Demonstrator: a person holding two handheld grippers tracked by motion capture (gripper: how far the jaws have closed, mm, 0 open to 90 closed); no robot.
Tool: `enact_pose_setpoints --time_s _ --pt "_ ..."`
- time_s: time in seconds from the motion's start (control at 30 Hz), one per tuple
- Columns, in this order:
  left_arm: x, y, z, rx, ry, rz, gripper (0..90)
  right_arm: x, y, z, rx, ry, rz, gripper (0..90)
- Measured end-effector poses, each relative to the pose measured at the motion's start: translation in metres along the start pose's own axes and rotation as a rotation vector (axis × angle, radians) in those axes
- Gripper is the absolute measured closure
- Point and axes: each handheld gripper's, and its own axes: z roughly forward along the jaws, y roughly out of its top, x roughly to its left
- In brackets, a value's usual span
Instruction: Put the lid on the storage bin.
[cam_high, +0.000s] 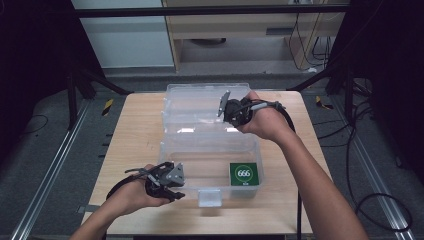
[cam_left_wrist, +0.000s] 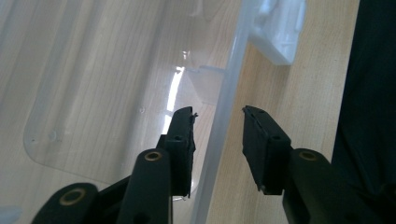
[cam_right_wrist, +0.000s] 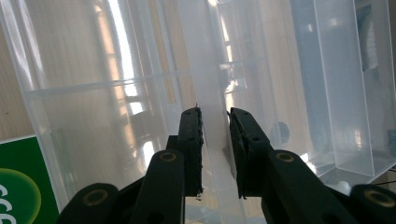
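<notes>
A clear plastic box (cam_high: 167, 150) stands on the wooden table (cam_high: 135, 130) with its lid (cam_high: 190, 97) swung open to the back. A green card (cam_high: 244, 174) marked 666 lies inside at the front right, and it also shows through the plastic as the green card (cam_right_wrist: 18, 182). My left gripper (cam_high: 177, 195) is at the box's front left corner. Its jaws straddle the front wall (cam_left_wrist: 219, 121), and the left gripper (cam_left_wrist: 217, 112) is open with a gap beside the wall. My right gripper (cam_high: 234, 124) is at the back right, by the lid. The right gripper (cam_right_wrist: 215, 112) is shut on a clear wall (cam_right_wrist: 212, 70) of the box.
A white latch (cam_high: 209, 198) hangs at the middle of the box's front, and this latch (cam_left_wrist: 280, 32) sits beyond the left jaws. Bare table lies to the left and right of the box. Dark frame posts and floor cables surround the table.
</notes>
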Motion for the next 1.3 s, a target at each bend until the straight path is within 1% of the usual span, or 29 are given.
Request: enact_pose_setpoints --time_s 0.03,0.07,0.1,0.13,0.17,0.33,0.4,0.53,0.63,0.73,0.87,0.97,1.03,1.13,1.2,1.23,1.3 --pt "0.0 0.0 0.0 0.0 0.0 0.0 70.2 0.0002 0.0002 0.0 0.001 -0.002 -0.002 75.2" --pt "0.0021 -0.0009 -0.0002 -0.007 0.002 -0.016 73.4 0.0002 0.0006 0.0001 0.0 0.0 -0.006 75.4" --pt "0.003 -0.0012 -0.0004 -0.01 -0.018 -0.027 76.2 0.0006 0.001 -0.0002 0.002 0.001 -0.008 75.6" --pt "0.0033 -0.0014 -0.0001 -0.015 -0.02 -0.032 78.8 0.001 0.0014 0.0 0.0 0.0 -0.01 76.0" --pt "0.0032 -0.0016 0.0001 -0.018 -0.02 -0.04 79.1 0.0014 0.0019 -0.0002 0.003 0.0 -0.014 76.3" --pt "0.0002 -0.0014 0.0 -0.023 0.007 -0.042 79.0 0.0017 0.0028 -0.0008 -0.001 0.006 -0.03 78.2" --pt "0.0003 -0.0015 0.0 -0.025 0.011 -0.056 78.9 0.0023 0.0034 -0.0017 -0.001 0.008 -0.027 78.9" --pt "0.0003 -0.0016 0.0003 -0.027 0.023 -0.065 78.5 0.003 0.0052 -0.0039 0.001 0.019 -0.029 80.5" --pt "0.0017 -0.0017 0.0011 -0.028 0.041 -0.066 77.9 0.0022 0.0055 -0.0035 0.012 0.008 -0.031 80.4" --pt "0.0049 -0.0019 0.0024 -0.038 0.038 -0.079 77.5 -0.0002 0.0055 -0.0018 0.015 0.004 -0.025 79.9" --pt "0.0047 0.0008 0.0043 -0.044 0.045 -0.072 77.8 -0.0044 0.0046 0.0014 0.006 -0.001 -0.01 79.0" --pt "0.0051 0.0021 0.0049 -0.043 0.047 -0.081 78.0 -0.0054 0.0045 0.0018 0.004 -0.001 -0.008 79.4" --pt "0.0052 0.002 0.005 -0.044 0.048 -0.087 77.9 -0.0045 0.0046 0.0009 -0.009 0.005 -0.011 80.7" --pt "0.0054 0.0019 0.0053 -0.046 0.047 -0.094 77.9 -0.0016 0.0055 -0.002 -0.01 0.001 -0.017 81.9" --pt "0.0054 0.0011 0.0059 -0.062 0.047 -0.107 77.6 0.001 0.0058 -0.0042 -0.016 -0.009 -0.021 82.7" --pt "0.0051 0.0004 0.0062 -0.066 0.047 -0.106 77.6 0.0024 0.0059 -0.0051 -0.024 -0.011 -0.013 83.1" --pt "0.0051 -0.0007 0.0066 -0.078 0.045 -0.116 77.4 0.0042 0.0061 -0.0075 -0.04 -0.012 -0.014 83.9"
